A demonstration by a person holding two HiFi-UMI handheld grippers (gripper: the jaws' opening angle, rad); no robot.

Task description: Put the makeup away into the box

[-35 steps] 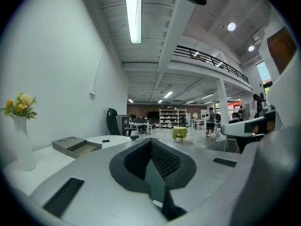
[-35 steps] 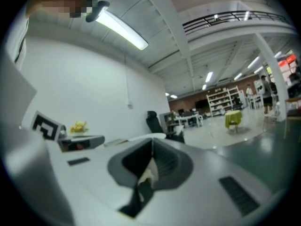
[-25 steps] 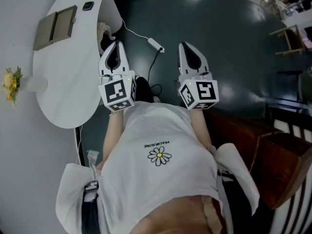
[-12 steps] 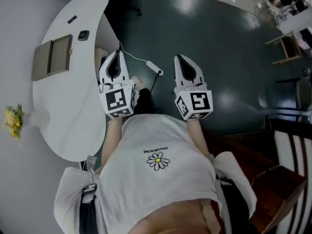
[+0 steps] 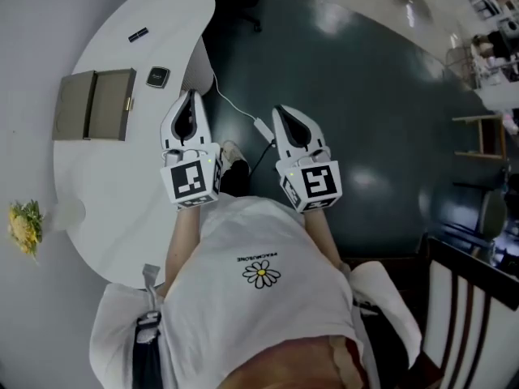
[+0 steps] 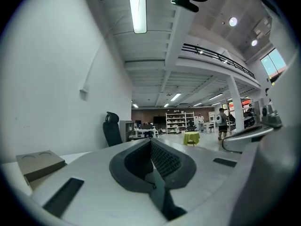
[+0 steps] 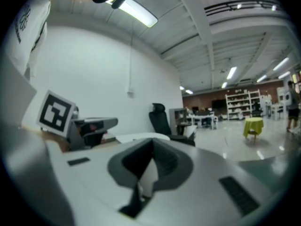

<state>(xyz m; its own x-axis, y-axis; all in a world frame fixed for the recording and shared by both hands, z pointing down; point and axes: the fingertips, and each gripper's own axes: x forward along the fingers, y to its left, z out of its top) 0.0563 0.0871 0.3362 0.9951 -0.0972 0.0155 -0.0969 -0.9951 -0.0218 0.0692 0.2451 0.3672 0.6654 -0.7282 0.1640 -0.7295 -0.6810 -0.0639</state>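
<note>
Two grippers are in my hands, and both point away from me, side by side. My left gripper (image 5: 191,96) has its jaws closed tight together, with nothing between them. My right gripper (image 5: 284,112) is the same: jaws closed, nothing held. The left one is over the edge of the white table (image 5: 122,177). The right one is over the dark floor (image 5: 365,96).

The box (image 5: 91,105) lies on the table, to the left of my left gripper and a little way from it. It is flat and a dull tan colour. It is open, with its two halves lying side by side. From the left gripper view I can see two round dents in its top.

A small dark square case (image 5: 157,76) with a paler middle sits near the box's far right corner, just ahead of my left gripper. A thin black stick (image 5: 138,35) lies farther up the table, well apart from the box. Neither one is in the box.

Some yellow flowers (image 5: 23,225) stand at the near left side of the table. A white cable (image 5: 235,104) runs across the floor between my grippers.
</note>
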